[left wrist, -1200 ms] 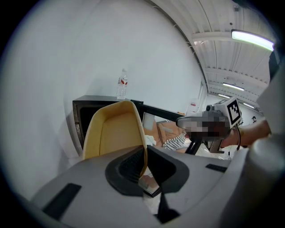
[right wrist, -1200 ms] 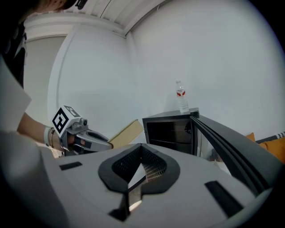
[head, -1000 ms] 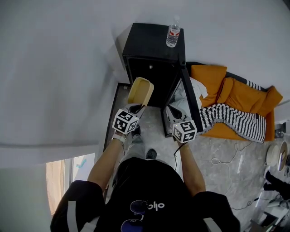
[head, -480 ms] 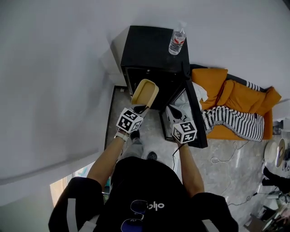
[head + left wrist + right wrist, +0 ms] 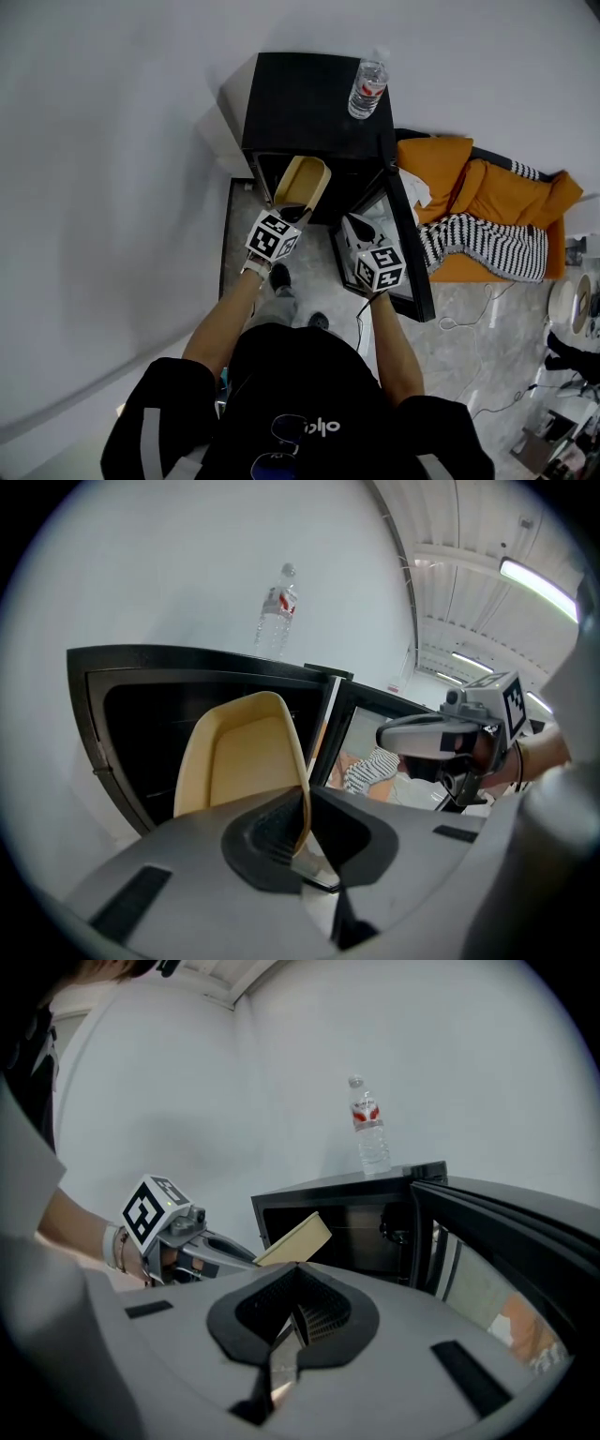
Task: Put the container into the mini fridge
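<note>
The black mini fridge (image 5: 314, 103) stands on the floor with its door (image 5: 410, 234) swung open. Only the head view shows the orange cushions (image 5: 487, 202) beside it. Only the left gripper view shows how the left gripper (image 5: 291, 216), on an outstretched arm, has its jaws pinching one wall of the cream rectangular plastic container (image 5: 244, 752). The container is empty and tilted at the fridge's opening. The right gripper (image 5: 354, 231) hovers by the door, its jaws together on nothing. A clear plastic water bottle (image 5: 367, 89) stands on the fridge.
</note>
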`<action>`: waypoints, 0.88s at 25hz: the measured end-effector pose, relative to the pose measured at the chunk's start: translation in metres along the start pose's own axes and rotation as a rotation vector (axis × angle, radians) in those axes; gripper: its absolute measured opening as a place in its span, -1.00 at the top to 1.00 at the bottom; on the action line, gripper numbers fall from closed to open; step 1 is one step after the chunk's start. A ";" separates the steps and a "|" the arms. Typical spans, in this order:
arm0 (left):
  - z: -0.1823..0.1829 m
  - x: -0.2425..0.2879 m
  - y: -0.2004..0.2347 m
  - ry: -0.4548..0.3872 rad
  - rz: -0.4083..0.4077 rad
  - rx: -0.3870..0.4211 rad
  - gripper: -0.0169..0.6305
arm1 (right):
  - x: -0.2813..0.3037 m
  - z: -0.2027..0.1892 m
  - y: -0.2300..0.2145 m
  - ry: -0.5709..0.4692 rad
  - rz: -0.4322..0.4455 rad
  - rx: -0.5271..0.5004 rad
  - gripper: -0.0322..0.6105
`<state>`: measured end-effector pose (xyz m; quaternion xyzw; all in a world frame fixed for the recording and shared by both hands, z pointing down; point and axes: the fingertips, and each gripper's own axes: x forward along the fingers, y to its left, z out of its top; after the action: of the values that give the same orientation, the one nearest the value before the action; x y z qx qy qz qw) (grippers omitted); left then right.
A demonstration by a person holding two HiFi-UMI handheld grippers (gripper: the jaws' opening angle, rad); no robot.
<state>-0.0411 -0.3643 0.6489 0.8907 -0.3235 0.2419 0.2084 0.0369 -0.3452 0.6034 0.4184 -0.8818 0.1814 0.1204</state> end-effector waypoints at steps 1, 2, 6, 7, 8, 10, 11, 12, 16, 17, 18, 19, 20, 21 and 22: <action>0.001 0.003 0.003 0.002 -0.002 0.000 0.88 | 0.005 0.000 -0.002 0.003 -0.001 0.002 0.88; 0.003 0.005 0.006 0.004 -0.004 0.000 0.88 | 0.009 0.001 -0.004 0.004 -0.002 0.002 0.88; 0.006 0.013 0.015 0.010 -0.019 0.009 0.88 | 0.027 0.004 -0.007 0.009 -0.004 0.001 0.88; 0.006 0.015 0.018 0.013 -0.023 0.010 0.88 | 0.031 0.004 -0.008 0.010 -0.005 0.002 0.88; 0.007 0.016 0.020 0.016 -0.028 0.010 0.88 | 0.035 0.005 -0.008 0.011 -0.005 0.003 0.88; 0.007 0.020 0.026 0.021 -0.035 0.012 0.88 | 0.044 0.007 -0.009 0.012 -0.006 0.006 0.88; 0.008 0.022 0.029 0.025 -0.038 0.015 0.88 | 0.048 0.008 -0.009 0.011 -0.007 0.007 0.88; 0.008 0.023 0.032 0.030 -0.041 0.019 0.88 | 0.052 0.010 -0.009 0.009 -0.007 0.009 0.88; 0.012 0.028 0.040 0.044 -0.058 0.035 0.88 | 0.070 0.015 -0.007 0.007 -0.006 0.008 0.88; 0.013 0.029 0.042 0.048 -0.060 0.040 0.88 | 0.075 0.016 -0.006 0.007 -0.005 0.007 0.88; 0.013 0.030 0.043 0.053 -0.063 0.045 0.88 | 0.079 0.018 -0.005 0.006 -0.005 0.007 0.88; 0.013 0.031 0.045 0.058 -0.067 0.051 0.88 | 0.084 0.019 -0.005 0.005 -0.004 0.009 0.88; 0.013 0.032 0.046 0.061 -0.072 0.057 0.88 | 0.089 0.021 -0.005 0.003 -0.005 0.012 0.88; 0.013 0.034 0.047 0.064 -0.078 0.061 0.88 | 0.093 0.022 -0.005 0.003 -0.007 0.014 0.88; 0.014 0.035 0.049 0.065 -0.084 0.063 0.88 | 0.097 0.023 -0.005 0.003 -0.009 0.017 0.88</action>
<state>-0.0465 -0.4227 0.6686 0.9012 -0.2713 0.2720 0.2005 -0.0206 -0.4250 0.6192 0.4231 -0.8782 0.1888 0.1188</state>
